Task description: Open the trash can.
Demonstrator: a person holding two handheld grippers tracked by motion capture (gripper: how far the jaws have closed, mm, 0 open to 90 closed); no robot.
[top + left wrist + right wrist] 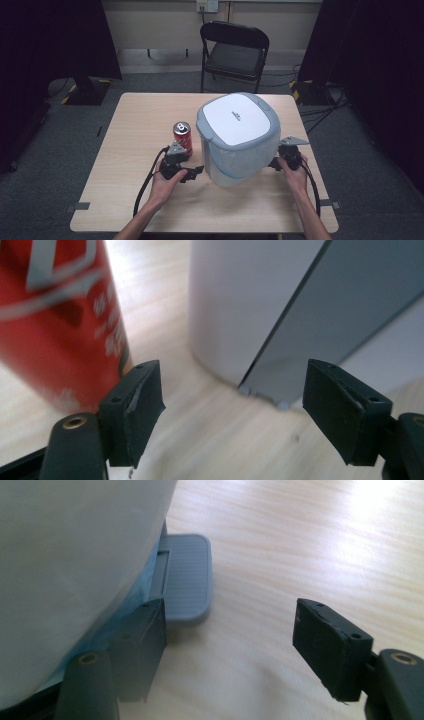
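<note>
Red can (182, 137), white grey-trimmed bin (239, 137)

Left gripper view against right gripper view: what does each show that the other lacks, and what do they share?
Left gripper view alone: the red soda can close beside its left jaw, and a dark grey panel running down the bin's side. Right gripper view alone: the grey foot pedal at the bin's base, near the right claw. Shared: the white bin close ahead, the light wooden table, and jaws set wide apart around nothing, as on the left claw.
</note>
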